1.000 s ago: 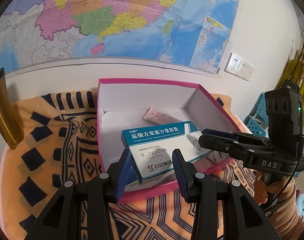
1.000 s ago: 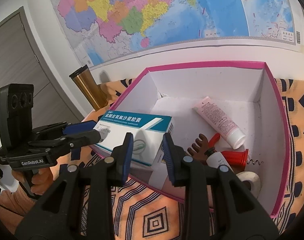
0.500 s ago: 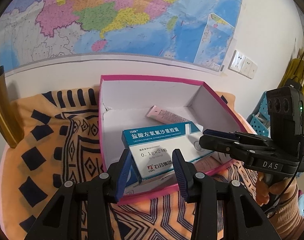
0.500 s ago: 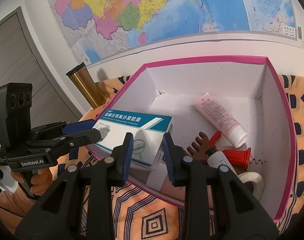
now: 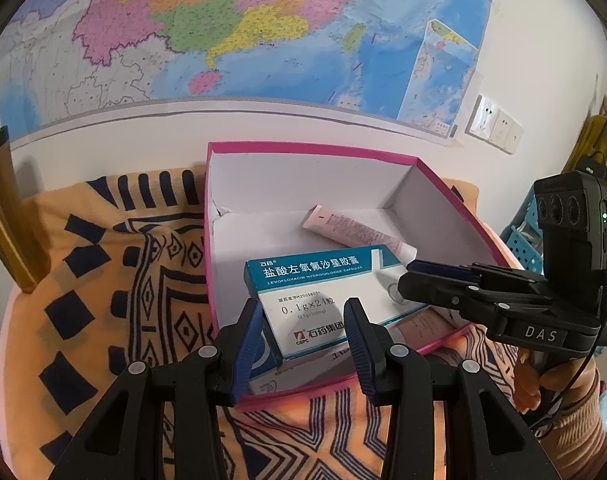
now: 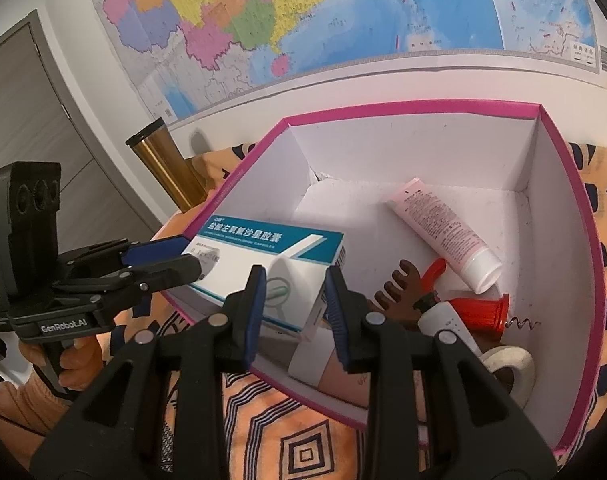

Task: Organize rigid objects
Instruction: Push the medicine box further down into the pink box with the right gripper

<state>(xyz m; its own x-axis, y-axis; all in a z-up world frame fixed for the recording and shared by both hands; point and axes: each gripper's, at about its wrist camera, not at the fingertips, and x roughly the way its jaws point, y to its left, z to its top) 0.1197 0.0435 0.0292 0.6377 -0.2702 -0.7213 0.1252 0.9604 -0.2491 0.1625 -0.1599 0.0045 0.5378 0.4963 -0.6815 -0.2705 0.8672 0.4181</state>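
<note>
A teal and white medicine box (image 5: 323, 292) is held level over the near corner of the pink-rimmed white carton (image 5: 303, 148). My left gripper (image 5: 303, 332) is shut on its near end; my right gripper (image 6: 293, 300) is shut on its other end. It shows in the right wrist view (image 6: 271, 256), over the carton (image 6: 563, 200). Inside the carton lie a pink tube (image 6: 443, 232), a brown comb (image 6: 399, 292), a red corkscrew (image 6: 479, 308) and a tape roll (image 6: 507, 364).
The carton sits on an orange patterned cloth (image 5: 103, 280). A gold cylinder (image 6: 167, 168) stands at the left by the wall. A map covers the wall (image 5: 263, 32) behind. More flat boxes (image 6: 311, 356) lie under the held box.
Both grippers and the medicine box have kept nearly the same pose. The view has shifted slightly back from the carton.
</note>
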